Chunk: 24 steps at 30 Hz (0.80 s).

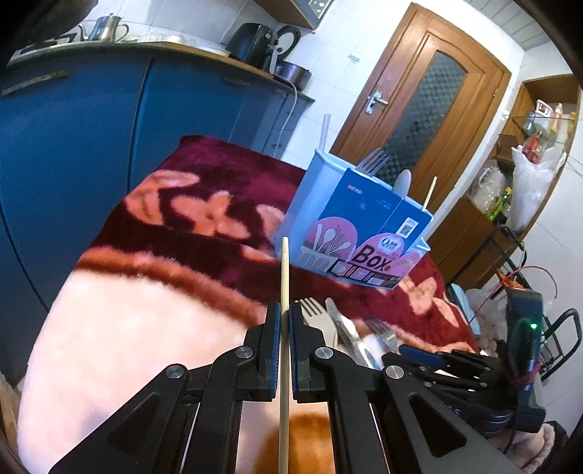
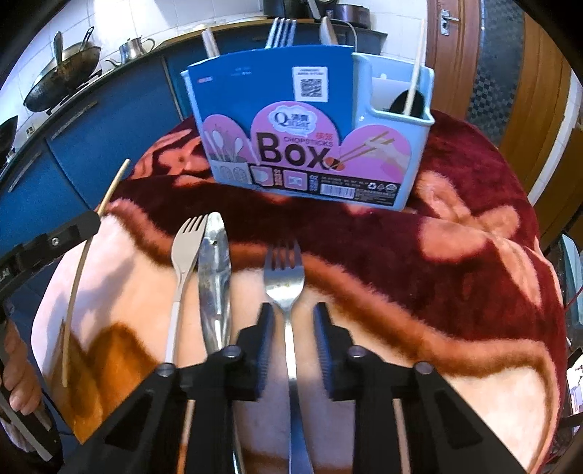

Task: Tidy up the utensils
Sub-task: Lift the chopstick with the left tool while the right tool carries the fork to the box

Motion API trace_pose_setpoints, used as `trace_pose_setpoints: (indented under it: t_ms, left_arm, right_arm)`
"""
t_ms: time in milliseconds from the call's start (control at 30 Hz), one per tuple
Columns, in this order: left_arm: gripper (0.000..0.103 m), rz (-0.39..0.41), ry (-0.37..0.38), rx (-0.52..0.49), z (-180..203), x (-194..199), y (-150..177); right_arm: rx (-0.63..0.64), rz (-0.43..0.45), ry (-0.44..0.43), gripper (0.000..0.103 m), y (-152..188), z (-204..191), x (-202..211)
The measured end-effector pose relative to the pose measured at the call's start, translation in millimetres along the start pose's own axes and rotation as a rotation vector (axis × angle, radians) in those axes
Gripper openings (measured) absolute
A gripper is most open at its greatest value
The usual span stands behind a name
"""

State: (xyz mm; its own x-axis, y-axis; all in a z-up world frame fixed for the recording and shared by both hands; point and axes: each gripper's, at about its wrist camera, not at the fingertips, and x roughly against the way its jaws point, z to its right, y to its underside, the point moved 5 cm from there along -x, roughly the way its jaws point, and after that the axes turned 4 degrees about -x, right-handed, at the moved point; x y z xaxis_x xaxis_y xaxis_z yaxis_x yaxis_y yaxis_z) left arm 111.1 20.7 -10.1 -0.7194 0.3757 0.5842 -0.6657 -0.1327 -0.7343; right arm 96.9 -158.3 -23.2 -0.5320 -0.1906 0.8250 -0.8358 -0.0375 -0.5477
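Chopstick in one claw, fork between the other's fingers.
The left gripper (image 1: 285,321) is clamped on a wooden chopstick (image 1: 284,350); the right gripper (image 2: 293,321) stands narrow, pads straddling a steel fork (image 2: 284,280) on the blanket (image 2: 455,291), not touching it. The blue utensil box (image 2: 277,120) sits by the blanket's far edge.

Plush maroon-pink floral blanket (image 2: 455,255) covers table. Behind: blue cabinets (image 1: 73,153), steel kettle (image 1: 107,27) on counter, wok (image 2: 62,78) on stove, black appliance (image 1: 251,42). Wooden door (image 1: 422,109) right, white plastic bag (image 1: 535,182) on shelf.
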Motion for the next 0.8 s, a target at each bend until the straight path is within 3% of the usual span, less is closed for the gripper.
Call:
trace_pose_setpoints:
  t_ms: [100,400,567,800]
  left_arm:
    - [0.004,0.002,0.008,-0.002,3,0,-1]
    - [0.004,0.001,0.063,0.016,11,1,-5]
    - [0.004,-0.024,0.133,0.043,18,-2,-4]
    - [0.004,0.003,0.153,0.031,29,-2,-9]
  right_arm:
    - [-0.042,0.017,-0.030,0.007,0,8,3]
    - [-0.170,0.131,-0.157,0.005,3,28,30]
    - [-0.178,0.222,-0.201,0.005,5,30,55]
    - [-0.178,0.339,-0.240,0.004,-3,32,79]
